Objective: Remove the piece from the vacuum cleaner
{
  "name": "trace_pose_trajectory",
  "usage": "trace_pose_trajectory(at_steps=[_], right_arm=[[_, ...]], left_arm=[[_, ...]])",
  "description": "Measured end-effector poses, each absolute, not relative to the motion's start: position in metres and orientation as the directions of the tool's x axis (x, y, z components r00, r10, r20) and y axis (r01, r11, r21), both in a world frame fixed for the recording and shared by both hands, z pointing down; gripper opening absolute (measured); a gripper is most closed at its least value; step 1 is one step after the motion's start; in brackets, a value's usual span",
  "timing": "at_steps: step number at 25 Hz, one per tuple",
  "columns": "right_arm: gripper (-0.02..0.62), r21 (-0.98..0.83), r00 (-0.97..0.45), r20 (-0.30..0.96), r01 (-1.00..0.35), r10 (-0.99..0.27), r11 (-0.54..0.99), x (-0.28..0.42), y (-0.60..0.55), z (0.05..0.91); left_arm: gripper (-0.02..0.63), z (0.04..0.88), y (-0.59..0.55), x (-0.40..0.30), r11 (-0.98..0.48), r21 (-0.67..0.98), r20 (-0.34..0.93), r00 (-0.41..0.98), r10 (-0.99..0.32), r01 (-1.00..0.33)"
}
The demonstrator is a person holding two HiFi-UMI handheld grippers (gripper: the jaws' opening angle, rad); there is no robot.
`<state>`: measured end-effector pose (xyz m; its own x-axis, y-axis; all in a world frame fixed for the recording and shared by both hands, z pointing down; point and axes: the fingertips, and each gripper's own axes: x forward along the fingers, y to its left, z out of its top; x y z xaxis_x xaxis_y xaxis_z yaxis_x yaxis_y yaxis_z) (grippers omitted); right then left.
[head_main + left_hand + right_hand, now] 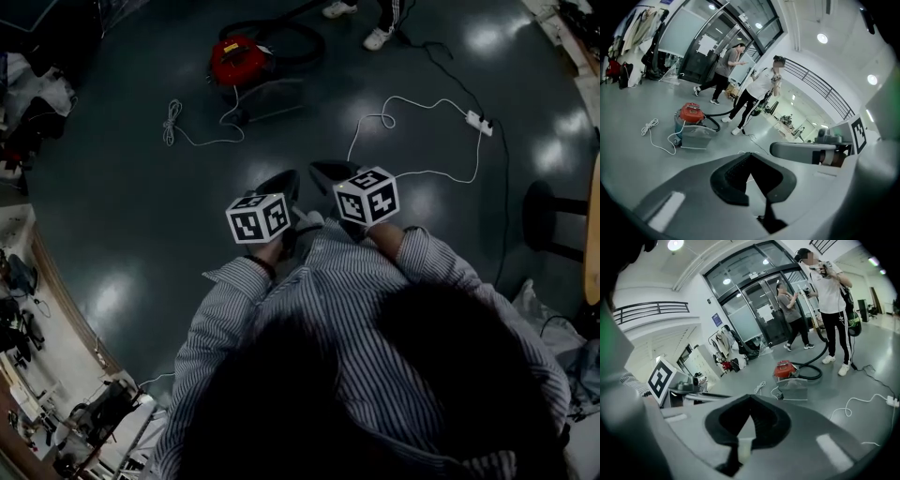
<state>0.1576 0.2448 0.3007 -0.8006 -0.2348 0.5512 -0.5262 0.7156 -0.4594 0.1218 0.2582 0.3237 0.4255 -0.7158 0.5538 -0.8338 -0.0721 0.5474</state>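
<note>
A red-topped vacuum cleaner [238, 60] stands on the floor far ahead, with a clear rectangular piece [269, 100] against its near side and a black hose [291, 37] looping off behind it. It also shows in the left gripper view [692, 114] and the right gripper view [785, 369]. My left gripper [277, 185] and right gripper [330, 172] are held side by side close to my body, well short of the vacuum cleaner. Both are shut with nothing between the jaws.
A white cord [187, 131] lies coiled left of the vacuum. A white power strip [479, 121] with its cable lies to the right. A person [834, 301] holding the hose and another person [793, 315] stand beyond it. A black stool [548, 220] is at right, cluttered shelving [28, 309] at left.
</note>
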Motion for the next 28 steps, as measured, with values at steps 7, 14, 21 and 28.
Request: trace_pose_trajectory(at_steps=[7, 14, 21, 28], right_arm=[[0.002, -0.521, -0.815, 0.547, -0.512, -0.193, 0.683, 0.144, 0.222, 0.319], [0.002, -0.528, -0.807, 0.55, -0.536, -0.216, 0.659, 0.103, 0.155, 0.33], [0.002, -0.541, -0.795, 0.566, -0.557, -0.217, 0.631, 0.041, 0.072, 0.345], [0.002, -0.501, -0.753, 0.599, -0.618, -0.273, 0.605, 0.002, 0.005, 0.361]], left_arm=[[0.006, 0.357, 0.238, 0.111, -0.024, 0.591, 0.584, 0.448, -0.677, -0.806], [0.006, 0.373, 0.169, 0.062, -0.018, 0.607, 0.581, 0.459, -0.672, -0.795], [0.006, 0.386, 0.086, -0.017, 0.005, 0.619, 0.598, 0.467, -0.651, -0.785], [0.006, 0.409, 0.037, -0.043, -0.007, 0.643, 0.616, 0.522, -0.59, -0.766]])
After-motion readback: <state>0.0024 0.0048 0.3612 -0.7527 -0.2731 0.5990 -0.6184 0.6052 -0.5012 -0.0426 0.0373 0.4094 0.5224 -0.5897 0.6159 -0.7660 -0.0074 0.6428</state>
